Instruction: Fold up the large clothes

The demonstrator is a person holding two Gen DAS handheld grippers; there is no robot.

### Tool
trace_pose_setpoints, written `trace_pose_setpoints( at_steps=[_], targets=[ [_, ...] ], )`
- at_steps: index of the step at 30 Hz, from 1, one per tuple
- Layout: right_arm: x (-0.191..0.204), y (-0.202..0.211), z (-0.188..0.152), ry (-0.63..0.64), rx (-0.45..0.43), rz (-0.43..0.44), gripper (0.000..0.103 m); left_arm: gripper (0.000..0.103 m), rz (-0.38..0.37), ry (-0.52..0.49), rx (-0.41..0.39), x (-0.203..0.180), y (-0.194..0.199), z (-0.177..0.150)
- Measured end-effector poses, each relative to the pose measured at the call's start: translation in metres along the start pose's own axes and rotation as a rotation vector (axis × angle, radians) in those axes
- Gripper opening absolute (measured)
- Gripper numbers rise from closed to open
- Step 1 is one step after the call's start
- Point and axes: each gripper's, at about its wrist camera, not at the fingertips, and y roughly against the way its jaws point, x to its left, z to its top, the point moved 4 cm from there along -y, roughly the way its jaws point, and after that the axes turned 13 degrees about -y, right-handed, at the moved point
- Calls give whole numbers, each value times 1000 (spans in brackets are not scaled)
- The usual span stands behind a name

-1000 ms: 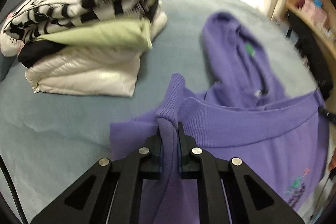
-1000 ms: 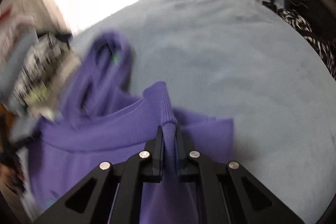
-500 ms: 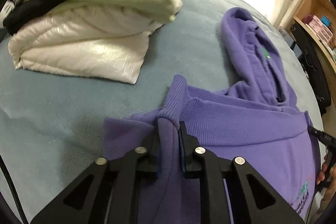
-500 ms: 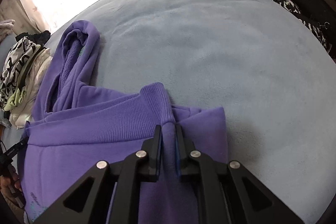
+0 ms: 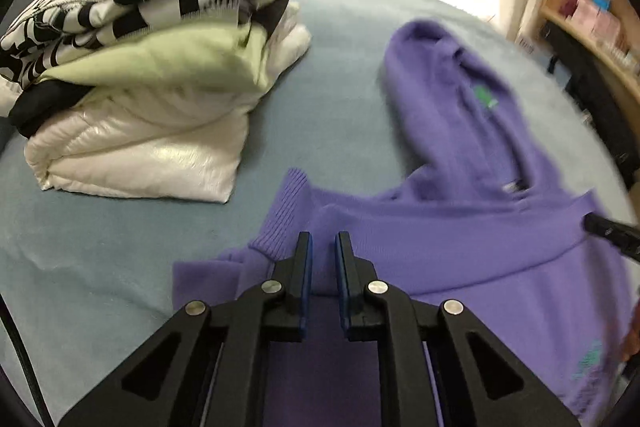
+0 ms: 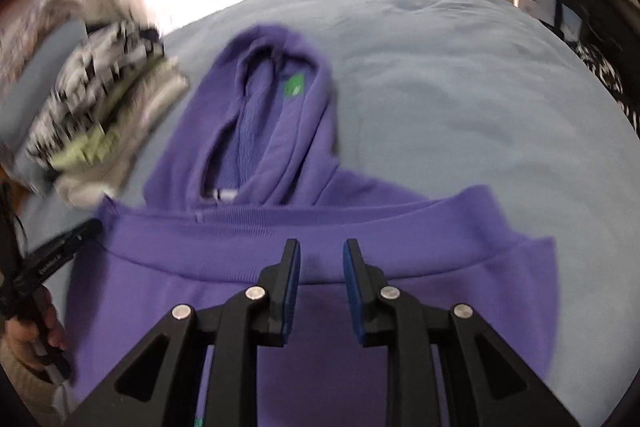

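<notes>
A: Where is the purple fleece hoodie seen?

B: It is spread flat on the pale blue bed cover, filling the lower half of both frames, with its hood stretched toward the upper centre and its ribbed hem folded up across the middle.

A: How is the left gripper held?

B: Its jaws are seen parted but closing, just above the hem near the ribbed cuff; nothing is pinched between them (the cloth lies underneath).

A: And the right gripper?

B: It is released and opening over the hem band, with no fabric clamped.

A: What else is shown?

B: A stack of folded clothes (zebra-print on top, pale green, then glossy cream) is seen at the upper left.
</notes>
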Motion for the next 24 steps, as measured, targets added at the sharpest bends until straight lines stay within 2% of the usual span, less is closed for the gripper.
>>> trace_pose_setpoints(
  at_steps=[2,4,5,7,8,9,15,18,20,24],
  targets=[
    [-12,-8,2,14,-35,-82,22,7,-13,27,10,10,-10,-5],
    [-50,-8,11,-21,-82,-188,22,4,-69,79,-9,22,-13,-9],
    [-68,-7,15,-50,-87,-212,22,4,-97,89,-17,26,-14,-10],
    [-108,-5,21,-130,-70,-163,12,4,-120,82,-26,28,-16,-13],
    [-118,-4,22,-156,-59,-139,0,4,-130,82,-26,28,-17,-14],
    [-124,-1,23,-170,-54,-110,0,4,-138,88,-27,29,-20,-16],
    [-116,15,22,-193,-50,-78,3,4,-162,113,-9,34,-7,-15],
    [-107,26,18,-197,-36,-47,3,9,-149,119,13,33,13,-16],
    [-93,40,5,-193,-10,-11,3,17,-124,107,42,26,33,-20],
    [-57,65,-29,-135,25,61,9,21,-138,53,30,-2,80,-35]
  ],
)
